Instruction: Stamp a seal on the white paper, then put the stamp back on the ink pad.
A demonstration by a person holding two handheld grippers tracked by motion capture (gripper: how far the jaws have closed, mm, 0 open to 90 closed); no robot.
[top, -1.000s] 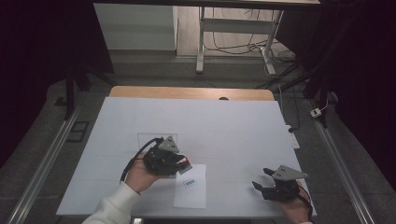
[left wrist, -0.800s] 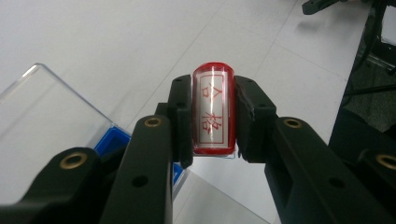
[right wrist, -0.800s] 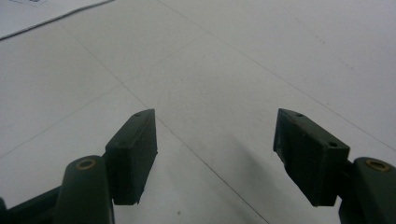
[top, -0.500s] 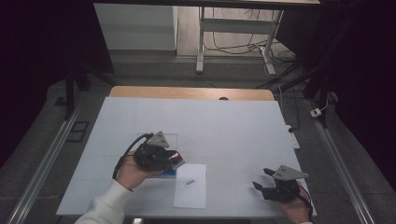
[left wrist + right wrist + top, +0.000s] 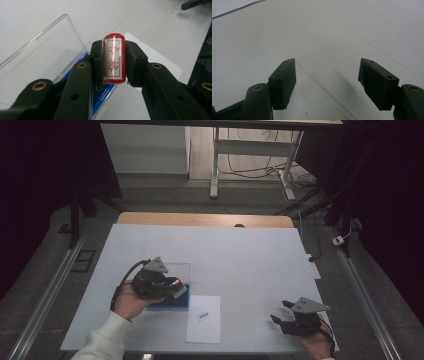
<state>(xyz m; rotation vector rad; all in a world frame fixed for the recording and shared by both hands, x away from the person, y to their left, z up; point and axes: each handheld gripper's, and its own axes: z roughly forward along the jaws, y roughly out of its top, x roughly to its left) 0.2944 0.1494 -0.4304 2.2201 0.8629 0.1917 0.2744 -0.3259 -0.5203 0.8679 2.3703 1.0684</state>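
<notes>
Left gripper view showed the left gripper (image 5: 113,62) with its fingers (image 5: 96,65) clamped on a red stamp (image 5: 114,58), one pad on each long side. The stamp's long axis ran along the fingers, its printed face turned up toward the camera, above the blue ink pad (image 5: 100,92) with its clear lid (image 5: 37,50) raised. High view placed the white sheet (image 5: 204,319) just beside the pad, with bare bench (image 5: 240,255) beyond. The right gripper (image 5: 286,312) rested near the bench's front edge, fingers wide and holding nothing.

One stamp (image 5: 114,59), one blue case (image 5: 176,302), one paper sheet (image 5: 204,327).
</notes>
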